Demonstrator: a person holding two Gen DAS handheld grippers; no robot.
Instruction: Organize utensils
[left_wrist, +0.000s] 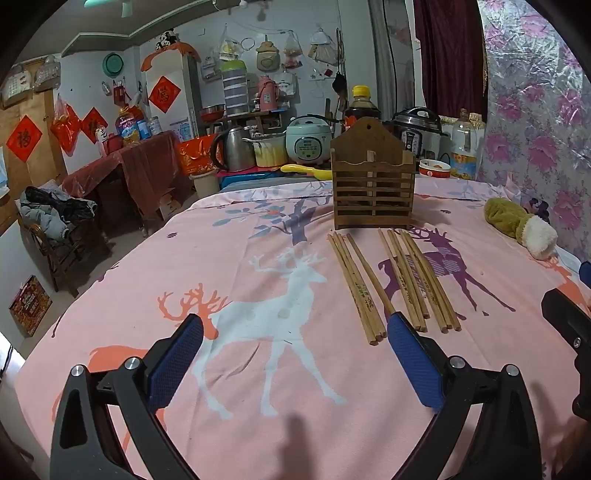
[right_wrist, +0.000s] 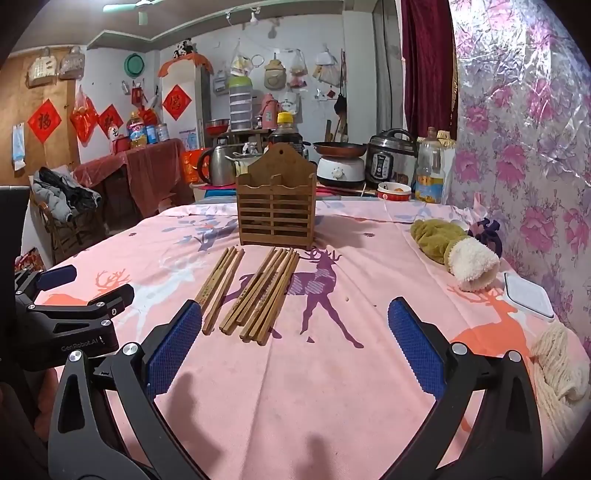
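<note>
With the left gripper (left_wrist: 295, 354) and right gripper (right_wrist: 295, 343) both spread wide and empty, the chopsticks (right_wrist: 251, 291) at frame centre look light, stiff and prone to rolling, best pinched mid-length before going into the wooden holder (right_wrist: 276, 206) above them.

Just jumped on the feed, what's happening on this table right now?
Nothing is picked up yet. The left gripper and the right gripper both hover open and empty over the pink deer tablecloth. Two bunches of wooden chopsticks lie flat in front of the slatted wooden holder, which stands upright beyond them. A plush toy lies off to the right.
</note>
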